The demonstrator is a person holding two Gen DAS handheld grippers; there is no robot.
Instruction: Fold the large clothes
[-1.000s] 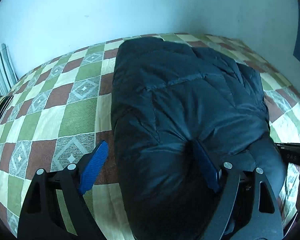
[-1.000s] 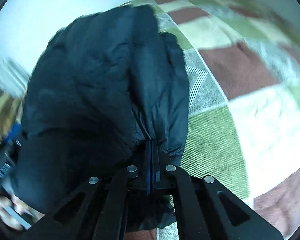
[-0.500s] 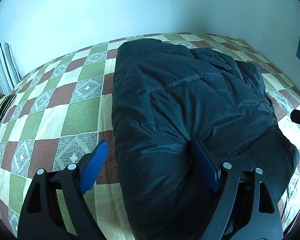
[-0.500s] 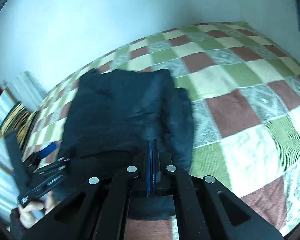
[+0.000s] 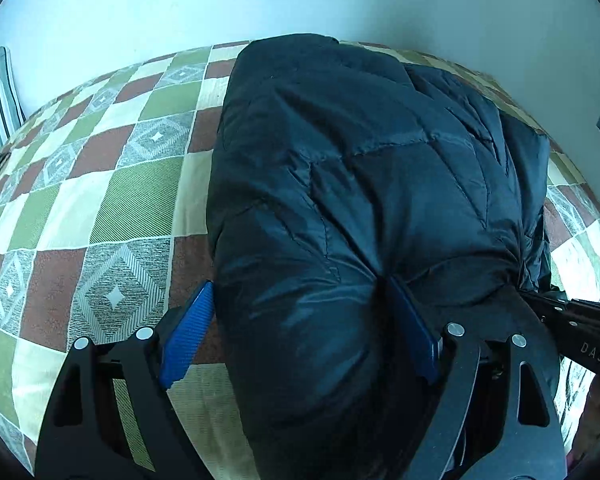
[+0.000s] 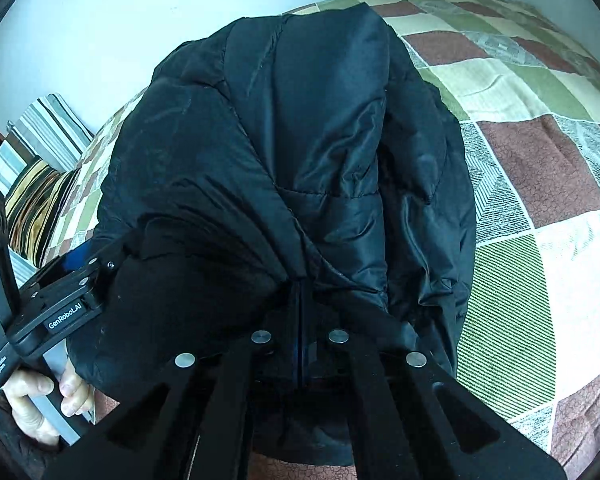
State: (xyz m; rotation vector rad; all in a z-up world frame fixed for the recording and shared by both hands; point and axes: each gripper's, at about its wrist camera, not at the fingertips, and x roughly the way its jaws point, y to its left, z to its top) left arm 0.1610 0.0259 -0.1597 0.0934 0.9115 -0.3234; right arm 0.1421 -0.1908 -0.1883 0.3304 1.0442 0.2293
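Note:
A dark navy puffer jacket lies bunched on a checkered bedspread. My left gripper stands open and wide around the jacket's thick near edge. Its right pad is sunk into a fold, and its left pad sits right at the jacket's side. My right gripper is shut on a pinch of the jacket, whose fabric gathers into creases at the fingertips. The right gripper's body shows at the right edge of the left wrist view. The left gripper shows at the left in the right wrist view.
A pale wall rises behind the bed. Striped pillows lie at the left end. A hand grips the left tool's handle. Bare bedspread stretches to the right of the jacket.
The right gripper drew back from the jacket, then came in close again, still shut on it. The jacket now bulges up to the left gripper's left pad. The right gripper reappears beside the left gripper.

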